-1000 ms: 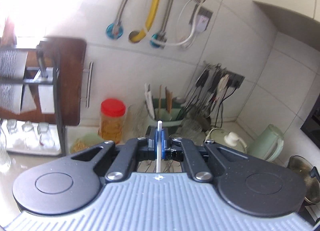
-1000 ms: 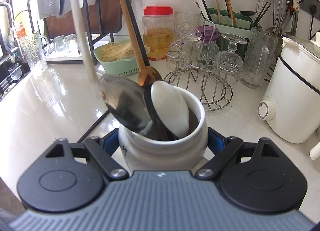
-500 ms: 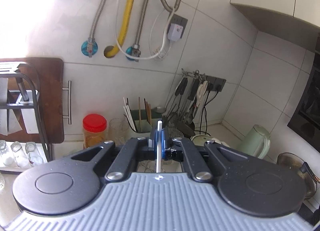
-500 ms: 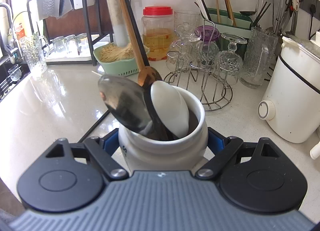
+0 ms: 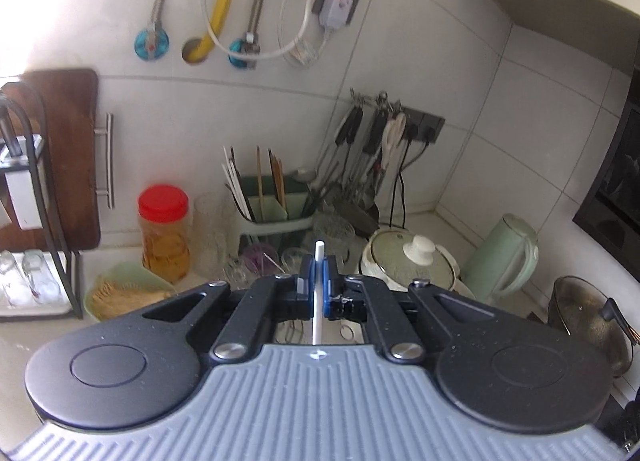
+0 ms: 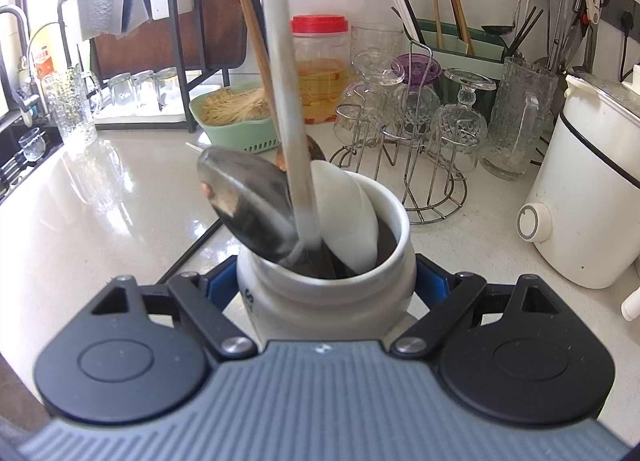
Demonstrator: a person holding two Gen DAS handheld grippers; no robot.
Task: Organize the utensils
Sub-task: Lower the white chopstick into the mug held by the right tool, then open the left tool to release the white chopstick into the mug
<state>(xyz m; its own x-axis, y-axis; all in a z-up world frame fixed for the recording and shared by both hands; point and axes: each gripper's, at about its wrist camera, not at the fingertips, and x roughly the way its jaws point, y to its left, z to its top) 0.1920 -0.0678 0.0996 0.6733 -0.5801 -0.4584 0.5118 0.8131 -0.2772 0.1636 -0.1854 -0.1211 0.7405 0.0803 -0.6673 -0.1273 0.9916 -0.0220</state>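
Observation:
My right gripper [image 6: 324, 281] is shut on a white ceramic jar [image 6: 320, 301] that stands on the counter. The jar holds a metal ladle [image 6: 248, 205], a white spoon [image 6: 344, 217] and a wooden spoon [image 6: 250, 29]. A long pale utensil handle [image 6: 284, 93], blurred, comes down from above with its lower end inside the jar's mouth. In the left wrist view my left gripper [image 5: 318, 281] is shut on a thin white utensil handle [image 5: 317, 321] that stands upright between its blue pads. The lower end of that utensil is hidden there.
Behind the jar stand a wire rack of upturned glasses [image 6: 416, 133], a red-lidded jar [image 6: 320, 61], a green basket of noodles [image 6: 236, 117] and a green chopstick holder [image 6: 452, 45]. A white cooker [image 6: 592, 197] is at the right. Tools hang on the wall [image 5: 372, 141].
The long pale handle has swung from the left of the right wrist view down into the jar's mouth. The left wrist view has shifted across the wall. The right gripper and jar have not moved.

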